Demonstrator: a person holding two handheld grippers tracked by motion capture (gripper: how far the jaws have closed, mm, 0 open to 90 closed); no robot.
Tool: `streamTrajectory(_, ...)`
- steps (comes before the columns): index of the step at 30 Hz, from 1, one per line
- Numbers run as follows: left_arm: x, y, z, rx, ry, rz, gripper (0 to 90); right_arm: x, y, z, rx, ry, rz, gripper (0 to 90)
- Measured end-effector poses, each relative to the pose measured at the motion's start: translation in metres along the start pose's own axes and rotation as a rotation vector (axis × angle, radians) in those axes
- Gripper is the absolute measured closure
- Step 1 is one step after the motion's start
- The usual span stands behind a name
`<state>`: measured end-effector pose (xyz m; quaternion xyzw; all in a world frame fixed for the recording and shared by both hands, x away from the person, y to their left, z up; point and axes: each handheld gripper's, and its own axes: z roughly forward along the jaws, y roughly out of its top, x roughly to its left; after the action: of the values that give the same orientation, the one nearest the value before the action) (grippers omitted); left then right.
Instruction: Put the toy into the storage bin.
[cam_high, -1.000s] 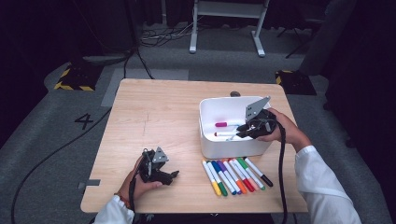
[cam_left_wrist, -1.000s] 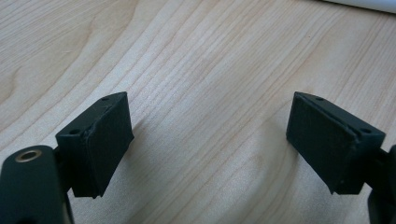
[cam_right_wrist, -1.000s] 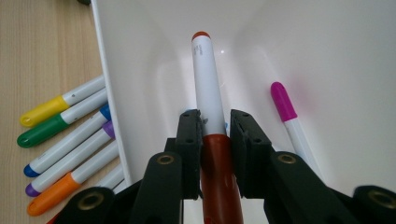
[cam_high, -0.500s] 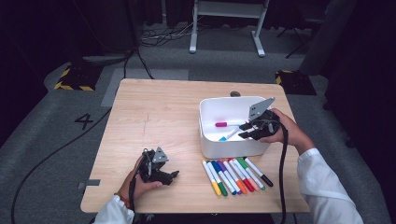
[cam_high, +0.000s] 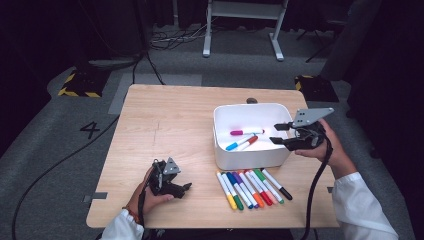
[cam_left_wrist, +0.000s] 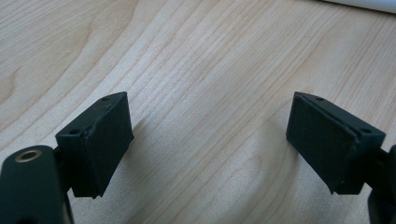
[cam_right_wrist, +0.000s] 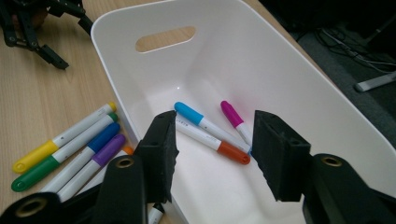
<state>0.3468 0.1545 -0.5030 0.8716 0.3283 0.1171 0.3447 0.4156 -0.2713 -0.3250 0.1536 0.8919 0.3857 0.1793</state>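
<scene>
A white bin (cam_high: 250, 161) stands on the wooden table (cam_high: 165, 125), with three markers lying loose inside: a magenta one (cam_high: 245, 132), a blue-capped one (cam_high: 234, 146) and a red-capped one (cam_high: 250, 141). My right gripper (cam_high: 276, 133) hovers over the bin's right edge. Its jaws have just been opening and nothing is between them. From the right gripper view, the right gripper (cam_right_wrist: 212, 149) looks down on the blue-capped (cam_right_wrist: 189, 113), orange-red-capped (cam_right_wrist: 233, 153) and magenta (cam_right_wrist: 231, 113) markers. My left gripper (cam_high: 186, 189) rests open on the table at the front left, its jaws (cam_left_wrist: 210, 144) over bare wood.
Several coloured markers (cam_high: 252, 187) lie in a row on the table just in front of the bin; yellow, green, blue and purple ones (cam_right_wrist: 65, 149) lie beside its wall. The table's front edge is close behind the left hand. Cables trail over the floor beyond.
The right gripper has drawn back to the right and upward from inside the bin, and its jaws have opened. The marker it held now lies loose in the bin. The left gripper has stayed put.
</scene>
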Motion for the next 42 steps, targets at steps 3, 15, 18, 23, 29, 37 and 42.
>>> streamTrajectory(3, 0.0, 0.0, 0.0, 0.0, 0.0, 0.0, 14.5, 0.004, -0.005, -0.013, -0.024, -0.039, 0.017, 43.2)
streamTrajectory(15, 0.0, 0.0, 0.0, 0.0, 0.0, 0.0, 14.5, 0.033, -0.043, -0.055, -0.089, -0.156, 0.087, 36.4)
streamTrajectory(18, 0.0, 0.0, 0.0, 0.0, 0.0, 0.0, 14.5, 0.041, -0.058, -0.058, -0.085, -0.154, 0.109, 36.5)
streamTrajectory(23, 0.0, 0.0, 0.0, 0.0, 0.001, 0.0, 14.5, 0.053, -0.085, -0.056, -0.071, -0.159, 0.145, 36.3)
streamTrajectory(29, 0.0, 0.0, 0.0, 0.0, 0.0, 0.0, 14.5, 0.068, -0.119, -0.041, -0.03, -0.132, 0.215, 37.1)
streamTrajectory(37, 0.0, 0.0, 0.0, 0.0, 0.0, 0.0, 14.5, 0.087, -0.147, 0.001, 0.043, -0.051, 0.251, 44.9)
streamTrajectory(42, 0.0, 0.0, 0.0, 0.0, 0.001, 0.001, 14.5, 0.091, -0.154, 0.021, 0.086, -0.031, 0.244, 48.4)
